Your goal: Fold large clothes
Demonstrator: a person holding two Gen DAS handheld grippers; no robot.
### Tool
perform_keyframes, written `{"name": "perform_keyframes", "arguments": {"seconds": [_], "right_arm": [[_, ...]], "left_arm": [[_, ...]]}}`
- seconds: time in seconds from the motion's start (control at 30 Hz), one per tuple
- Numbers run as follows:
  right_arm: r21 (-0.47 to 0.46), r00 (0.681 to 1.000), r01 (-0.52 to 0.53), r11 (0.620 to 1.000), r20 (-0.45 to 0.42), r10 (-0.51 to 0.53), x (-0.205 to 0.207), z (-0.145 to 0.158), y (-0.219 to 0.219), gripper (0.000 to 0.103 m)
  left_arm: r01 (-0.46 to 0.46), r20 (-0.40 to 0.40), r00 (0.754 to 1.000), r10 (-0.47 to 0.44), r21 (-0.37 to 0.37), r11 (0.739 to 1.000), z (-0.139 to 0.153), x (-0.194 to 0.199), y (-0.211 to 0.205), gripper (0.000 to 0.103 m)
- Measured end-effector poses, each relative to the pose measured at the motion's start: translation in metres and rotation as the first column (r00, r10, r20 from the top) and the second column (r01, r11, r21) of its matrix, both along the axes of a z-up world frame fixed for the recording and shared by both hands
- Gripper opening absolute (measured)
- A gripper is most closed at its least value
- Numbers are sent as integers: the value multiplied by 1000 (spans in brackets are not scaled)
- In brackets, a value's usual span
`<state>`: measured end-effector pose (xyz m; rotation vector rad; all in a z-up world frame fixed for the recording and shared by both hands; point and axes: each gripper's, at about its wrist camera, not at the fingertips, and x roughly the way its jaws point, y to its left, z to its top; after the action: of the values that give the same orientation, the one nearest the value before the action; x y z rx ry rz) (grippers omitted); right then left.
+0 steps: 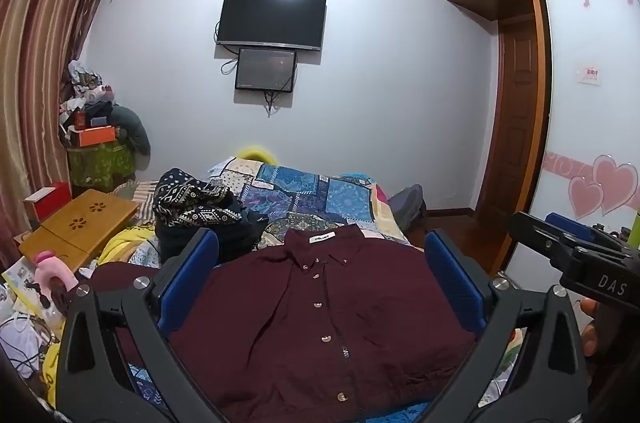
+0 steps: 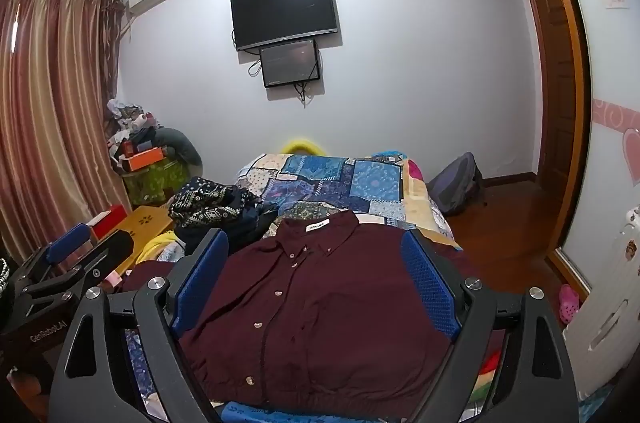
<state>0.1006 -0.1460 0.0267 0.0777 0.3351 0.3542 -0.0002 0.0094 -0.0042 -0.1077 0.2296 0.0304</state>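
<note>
Blue pads line the wide-spread jaws of the left gripper [image 1: 320, 279], and nothing is held between them. The right gripper [image 2: 316, 279] has its jaws spread wide too, also with nothing in them. Both hang just above the dark red button-up shirt [image 1: 320, 319], which lies on the bed with the blue patchwork quilt [image 1: 316, 191].

The shirt lies flat with its front side up. The buttons are done up in a line down the middle. The collar with its small white label points away from the cameras, toward the far wall with the black flat television [image 1: 272, 19]. The bottom hem is nearest the cameras. So the long way of the shirt runs from near to far.

The shirt looks smoothed out and spread, which I think is the getting-ready part. Dark red cloth sticks out past the left side, maybe a sleeve. No fold can be seen in the body yet, so almost all the folding looks left to do: the sides and sleeves in, then the bottom up.

Past the shirt on the left sits a heap of dark patterned clothes [image 1: 196, 203]. Farther left is a small wooden lap tabletop with flower-shaped holes [image 1: 76, 223]. Striped brown curtains [image 1: 36, 63] hang at the far left.
</note>
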Motion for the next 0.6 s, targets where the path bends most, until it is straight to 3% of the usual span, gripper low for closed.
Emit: {"name": "perform_keyframes", "arguments": {"seconds": [0.6], "right_arm": [[-9,1000,-8,1000,-6,8,-3,-2,3,86]], "left_arm": [[-9,4,1000,9,-2,1000,-1,-1,3,103]]}}
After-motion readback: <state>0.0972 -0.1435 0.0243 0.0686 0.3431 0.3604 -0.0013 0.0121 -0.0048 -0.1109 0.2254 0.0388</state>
